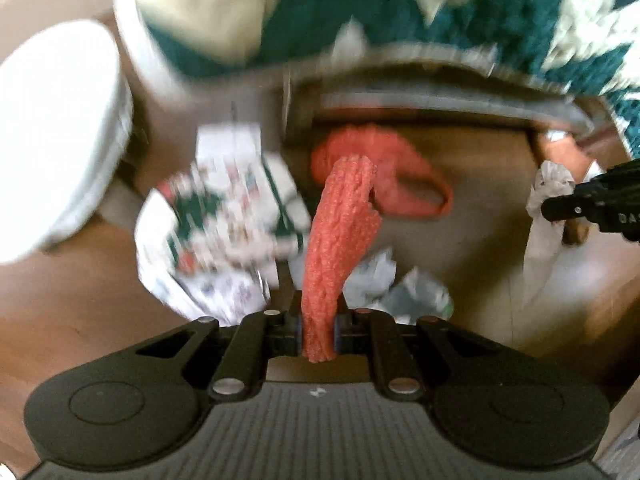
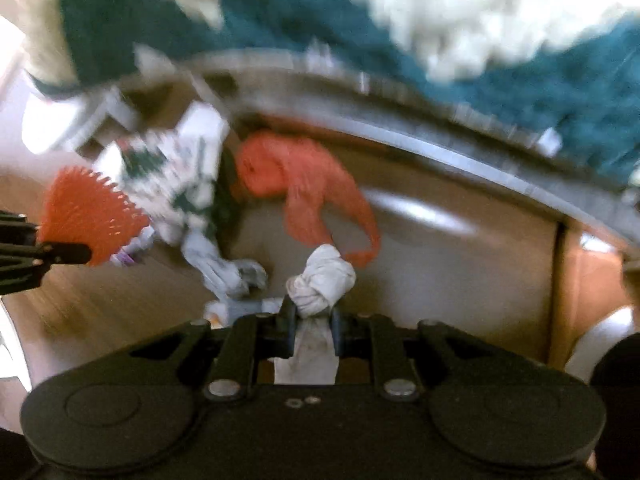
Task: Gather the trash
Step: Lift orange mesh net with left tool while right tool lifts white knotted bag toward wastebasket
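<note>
My left gripper [image 1: 318, 320] is shut on a red mesh net [image 1: 332, 240], which hangs from the jaws above the brown surface. In the right wrist view the same net [image 2: 88, 216] fans out from the left gripper [image 2: 80, 254] at the left edge. My right gripper [image 2: 314, 320] is shut on a knotted white tissue [image 2: 324, 280]; the left wrist view shows the right gripper [image 1: 552, 204] and tissue [image 1: 550, 184] at far right. Below lie a second orange-red net [image 2: 296, 184], crumpled printed paper [image 1: 224, 216] and crumpled grey-white paper [image 1: 396, 288]. Both views are blurred.
A white bin [image 1: 60, 132] stands at the left. A teal and cream rug [image 1: 320, 12] lies beyond the grey edge [image 1: 440, 100] of the brown surface [image 1: 480, 208]. Wooden floor [image 1: 72, 312] shows at lower left.
</note>
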A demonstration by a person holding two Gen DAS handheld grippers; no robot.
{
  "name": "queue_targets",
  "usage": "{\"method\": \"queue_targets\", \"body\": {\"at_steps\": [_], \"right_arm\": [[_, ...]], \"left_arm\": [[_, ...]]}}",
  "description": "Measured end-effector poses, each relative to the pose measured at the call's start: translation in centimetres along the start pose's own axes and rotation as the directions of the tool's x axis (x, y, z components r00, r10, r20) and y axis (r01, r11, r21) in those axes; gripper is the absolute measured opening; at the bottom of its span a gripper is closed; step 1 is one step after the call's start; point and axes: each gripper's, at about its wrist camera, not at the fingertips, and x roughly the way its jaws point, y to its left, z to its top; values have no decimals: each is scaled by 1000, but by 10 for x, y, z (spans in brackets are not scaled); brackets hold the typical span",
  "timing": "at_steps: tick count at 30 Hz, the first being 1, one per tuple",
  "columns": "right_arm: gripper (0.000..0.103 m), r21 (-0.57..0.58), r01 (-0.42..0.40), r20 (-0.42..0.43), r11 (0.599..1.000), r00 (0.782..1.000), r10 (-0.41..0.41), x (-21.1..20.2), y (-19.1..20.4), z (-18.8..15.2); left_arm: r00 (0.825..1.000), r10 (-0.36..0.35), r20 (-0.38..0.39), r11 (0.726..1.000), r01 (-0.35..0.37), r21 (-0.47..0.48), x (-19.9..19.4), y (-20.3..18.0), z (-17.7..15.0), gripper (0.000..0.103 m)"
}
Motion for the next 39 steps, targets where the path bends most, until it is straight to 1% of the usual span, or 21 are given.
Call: {"method": "queue_targets", "body": {"at_steps": [2,4,5,8,12,17,20,22,24,26,30,35,37,39], "right_arm": [[17,-11,-8,71,1000,997,9,-30,4,3],[17,-26,-12,138,1000,990,15,-59,9,5],[17,-41,-12,175,999,984,19,-77,12,5],[17,-67,-17,251,998,967,33,-117,18,3],[17,-92,-17,342,996,938,47,-167,23,-3],[17,-116,-4,452,993,890,57,-225,29,-17],[17,-137,2,514,991,855,69,-261,34,-26],[17,-154,10,553,988,829,78,-285,36,-32],[17,-175,13,595,984,798,96,-311,38,-39],[17,-196,21,631,980,768,109,-334,39,-45],[17,-238,53,699,970,703,133,-380,43,-53],[17,-271,128,773,954,619,137,-433,48,-51],[17,-272,152,802,950,582,136,-455,46,-47],[17,-262,175,829,949,544,128,-474,45,-39]], "left_arm": [[998,19,58,1000,-19,13,-23,-8,8,12],[993,39,116,999,-42,21,-48,-14,14,12],[989,47,140,998,-51,21,-61,-16,18,12],[973,74,219,996,-81,22,-99,-24,29,12],[943,99,319,994,-108,12,-152,-39,37,12],[898,117,424,991,-131,5,-207,-63,34,12],[870,124,476,990,-138,-6,-238,-81,29,12],[849,121,514,991,-129,-20,-258,-92,24,12],[833,113,542,993,-117,-28,-277,-101,21,12],[811,107,575,993,-112,-27,-297,-113,18,12],[772,92,629,995,-94,-30,-333,-135,23,13],[710,64,701,996,-92,2,-379,-166,37,13],[685,52,727,995,-94,18,-395,-179,45,13],[666,40,745,995,-96,32,-408,-190,55,13]]}}
